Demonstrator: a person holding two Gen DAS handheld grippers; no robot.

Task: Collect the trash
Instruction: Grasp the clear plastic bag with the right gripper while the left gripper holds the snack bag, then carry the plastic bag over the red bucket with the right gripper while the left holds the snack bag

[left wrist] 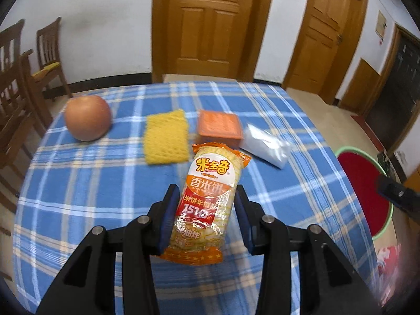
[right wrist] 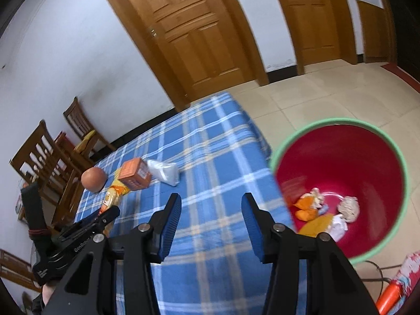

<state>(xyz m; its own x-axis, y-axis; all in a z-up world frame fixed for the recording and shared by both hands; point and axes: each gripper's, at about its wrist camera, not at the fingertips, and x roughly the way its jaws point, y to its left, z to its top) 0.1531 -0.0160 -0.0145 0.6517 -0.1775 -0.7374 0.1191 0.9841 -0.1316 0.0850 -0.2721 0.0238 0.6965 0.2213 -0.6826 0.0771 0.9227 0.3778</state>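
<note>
**Rice cracker packet in my left jaws, bin beside the worktop**

The rice cracker packet (left wrist: 206,204) sits between the blue pads of my left gripper (left wrist: 207,210), lifted clear of the blue plaid cloth (left wrist: 78,183) that covers the worktop. My left jaws pinch it at mid-length; the left pad presses its side, and the right pad seems to touch it too, though that edge is hard to read. Its orange top end points away from me, its bottom seam hangs toward me.

Behind it on the cloth lie a yellow mesh sponge (left wrist: 166,136), an orange box (left wrist: 220,127) and a clear plastic bag (left wrist: 265,141) just beside that box. An apple (left wrist: 88,118) rests well to the left, near the worktop's edge.

My right gripper (right wrist: 211,223) hangs over the near corner of the worktop with its jaws spread and nothing between them. Just to its right, on the floor beside the worktop, stands the red bin with a green rim (right wrist: 341,157), and crumpled wrappers (right wrist: 323,207) lie at its bottom.

Wooden chairs (left wrist: 47,52) stand past the worktop's left side, and wooden doors (left wrist: 210,23) line the white wall behind.
</note>
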